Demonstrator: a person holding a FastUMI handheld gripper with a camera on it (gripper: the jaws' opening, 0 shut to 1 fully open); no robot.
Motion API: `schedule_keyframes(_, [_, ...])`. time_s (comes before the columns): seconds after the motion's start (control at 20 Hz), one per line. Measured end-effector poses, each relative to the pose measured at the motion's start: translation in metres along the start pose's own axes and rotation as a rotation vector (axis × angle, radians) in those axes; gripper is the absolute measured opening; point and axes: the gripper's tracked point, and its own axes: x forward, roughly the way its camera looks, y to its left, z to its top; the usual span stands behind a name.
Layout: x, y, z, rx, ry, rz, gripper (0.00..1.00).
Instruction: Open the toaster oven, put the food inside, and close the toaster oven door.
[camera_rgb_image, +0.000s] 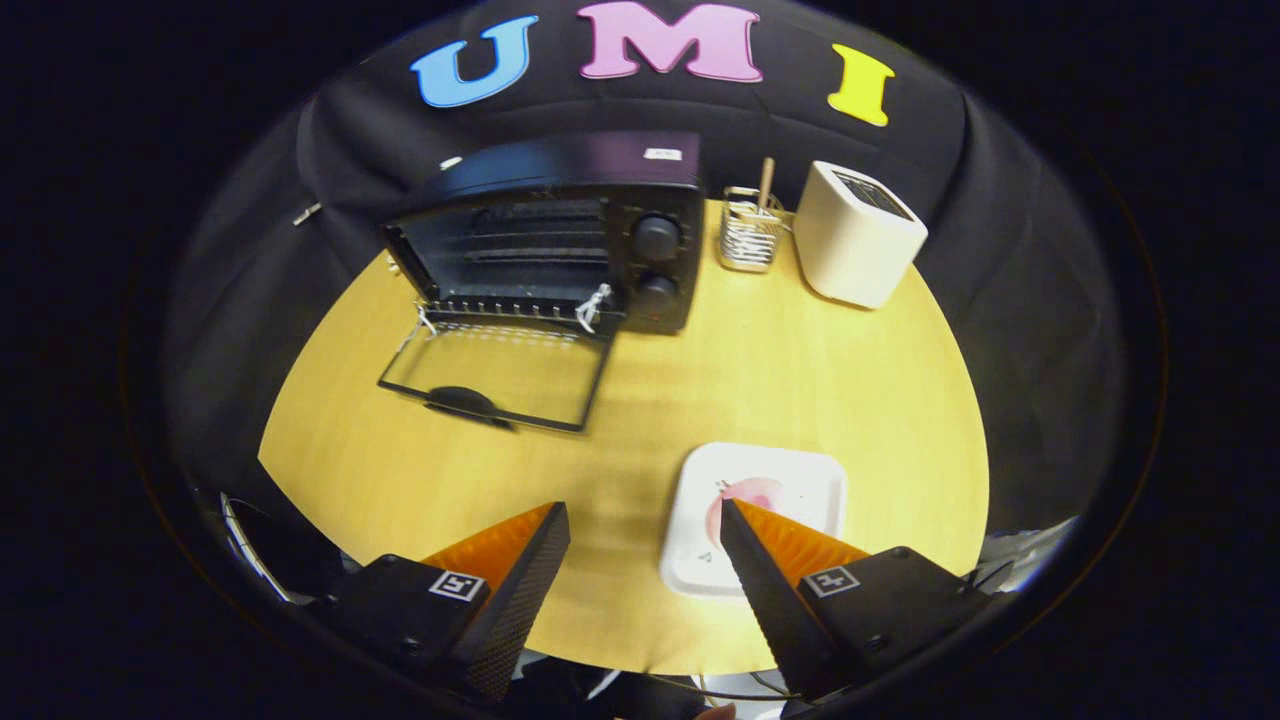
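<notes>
Gripper view: the tongs (645, 520) hang above the near edge of the worktop (760, 370) with their two fingers spread wide apart and nothing held between them. One fingertip (735, 525) overlaps a white square plate (800, 480) that sits on the wood just ahead of that finger; the other finger has only bare wood in front of it. On the plate lies something pink and round, the food (752, 494), partly hidden by the finger, so what kind of food it is I cannot tell; it may be a slice of meat. Farther off, beyond the other finger, stands a black toaster oven (560, 235) with its glass door (495, 375) dropped fully open and lying flat on the worktop, handle toward the tongs. A wire rack shows inside the oven, and two round knobs (656, 265) sit one above the other on its front panel. Just beside the oven is a small wire holder (748, 235) with a wooden stick standing in it, and next to that a cream-white toaster (860, 235)
</notes>
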Motion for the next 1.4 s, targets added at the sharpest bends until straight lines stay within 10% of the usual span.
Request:
schedule_keyframes(0.4, [0.041, -0.118, -0.044, 0.045, 0.281, -0.001, 0.98])
schedule_keyframes(0.6, [0.074, -0.130, -0.058, 0.095, 0.346, 0.017, 0.82])
schedule_keyframes(0.7, [0.087, -0.135, -0.064, 0.093, 0.370, 0.010, 0.53])
schedule_keyframes(0.8, [0.093, -0.135, -0.068, 0.108, 0.377, 0.017, 0.52])
schedule_keyframes(0.9, [0.100, -0.136, -0.069, 0.180, 0.370, 0.026, 0.15])
schedule_keyframes(1.4, [0.080, -0.119, -0.069, 0.468, 0.306, 0.309, 0.05])
